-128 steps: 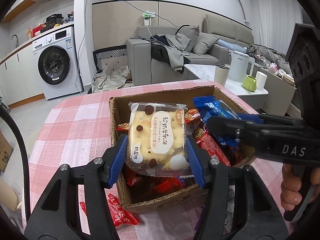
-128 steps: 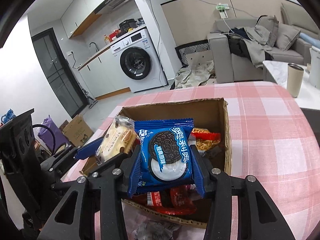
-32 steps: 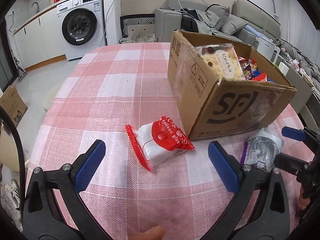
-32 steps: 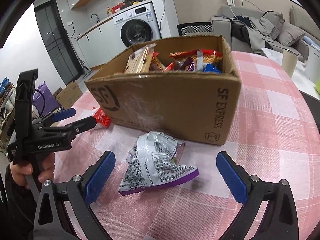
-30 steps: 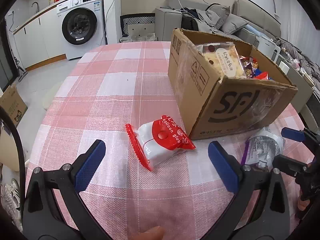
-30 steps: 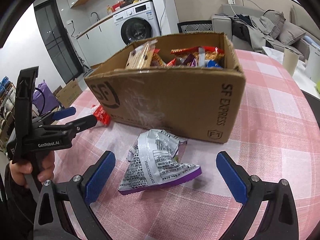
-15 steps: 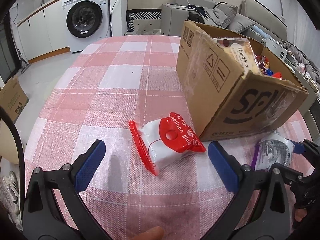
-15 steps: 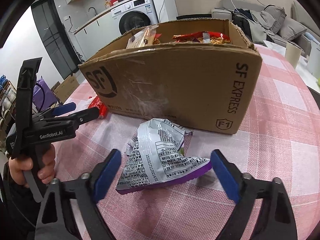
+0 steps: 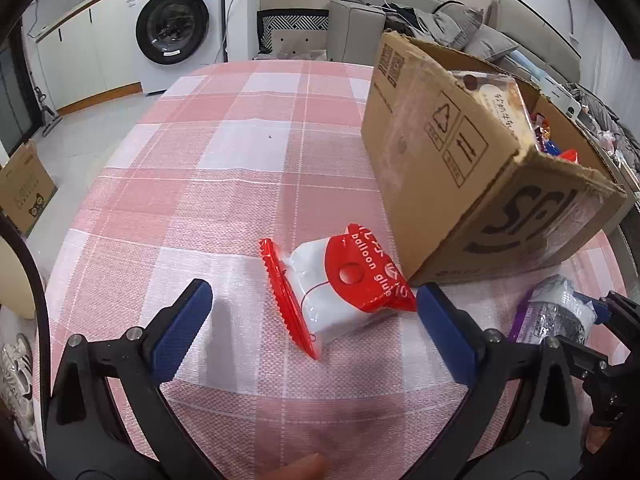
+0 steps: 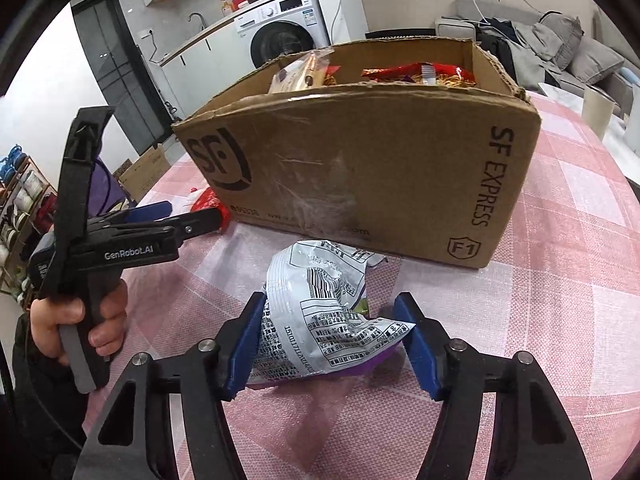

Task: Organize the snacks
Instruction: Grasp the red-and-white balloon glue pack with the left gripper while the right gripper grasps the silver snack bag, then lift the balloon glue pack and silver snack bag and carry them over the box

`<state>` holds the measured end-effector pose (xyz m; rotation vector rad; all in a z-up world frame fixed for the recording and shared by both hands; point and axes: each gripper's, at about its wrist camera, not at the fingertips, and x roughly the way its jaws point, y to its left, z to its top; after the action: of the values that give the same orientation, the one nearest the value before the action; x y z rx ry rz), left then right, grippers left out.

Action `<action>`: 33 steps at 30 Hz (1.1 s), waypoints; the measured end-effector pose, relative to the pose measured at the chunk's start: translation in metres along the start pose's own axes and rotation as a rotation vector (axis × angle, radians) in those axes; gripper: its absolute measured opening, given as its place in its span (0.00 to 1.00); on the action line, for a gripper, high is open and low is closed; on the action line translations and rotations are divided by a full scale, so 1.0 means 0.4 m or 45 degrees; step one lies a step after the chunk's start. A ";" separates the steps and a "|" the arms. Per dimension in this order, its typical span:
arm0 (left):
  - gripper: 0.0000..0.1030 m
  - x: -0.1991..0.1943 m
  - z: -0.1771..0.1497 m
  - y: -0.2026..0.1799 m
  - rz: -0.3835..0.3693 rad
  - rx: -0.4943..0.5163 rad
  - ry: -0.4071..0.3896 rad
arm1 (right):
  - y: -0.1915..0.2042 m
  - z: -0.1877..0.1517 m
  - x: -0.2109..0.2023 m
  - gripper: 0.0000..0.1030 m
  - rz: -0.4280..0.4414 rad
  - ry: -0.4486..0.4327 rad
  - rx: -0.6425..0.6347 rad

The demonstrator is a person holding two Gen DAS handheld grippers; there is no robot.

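A brown SF Express cardboard box (image 9: 472,168) (image 10: 360,168) holding several snack packs stands on the pink checked tablecloth. A red and white balloon-glue pack (image 9: 340,288) lies by the box's near corner; my left gripper (image 9: 312,332) is open and straddles it, just short of it. A silver and purple snack bag (image 10: 324,320) lies in front of the box. My right gripper (image 10: 332,344) has both blue pads around the bag, the left pad touching, the right pad at its edge. The bag also shows in the left wrist view (image 9: 556,316).
The left gripper and the hand holding it (image 10: 120,248) are at the left of the right wrist view. A washing machine (image 9: 176,28) and a grey sofa (image 9: 432,28) stand beyond the table. A beige cup (image 10: 598,112) sits off the far right edge.
My right gripper's jaws have narrowed around the silver bag and moved lower and closer to it. My left gripper has moved forward and down toward the red and white pack, still open.
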<state>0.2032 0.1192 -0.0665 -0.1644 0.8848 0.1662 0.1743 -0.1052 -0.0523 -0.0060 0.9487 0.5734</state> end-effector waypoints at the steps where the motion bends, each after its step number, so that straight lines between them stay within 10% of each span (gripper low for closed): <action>1: 0.99 0.001 0.000 0.004 0.016 -0.001 -0.002 | 0.003 -0.002 -0.002 0.63 -0.001 0.000 -0.002; 5: 0.97 0.010 0.001 0.021 0.009 -0.031 0.008 | 0.002 -0.004 -0.006 0.63 0.001 -0.002 -0.001; 13: 0.53 0.012 0.000 0.019 -0.042 0.002 0.002 | 0.005 -0.007 -0.005 0.62 0.010 0.000 -0.006; 29: 0.47 -0.013 -0.019 0.003 -0.060 0.055 0.030 | 0.002 -0.007 -0.008 0.62 0.013 0.003 -0.004; 33: 0.70 -0.011 -0.017 0.011 0.000 0.035 0.018 | 0.002 -0.006 -0.009 0.62 0.011 0.004 -0.003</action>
<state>0.1944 0.1218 -0.0676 -0.1398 0.9009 0.1527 0.1707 -0.1067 -0.0508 -0.0051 0.9516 0.5831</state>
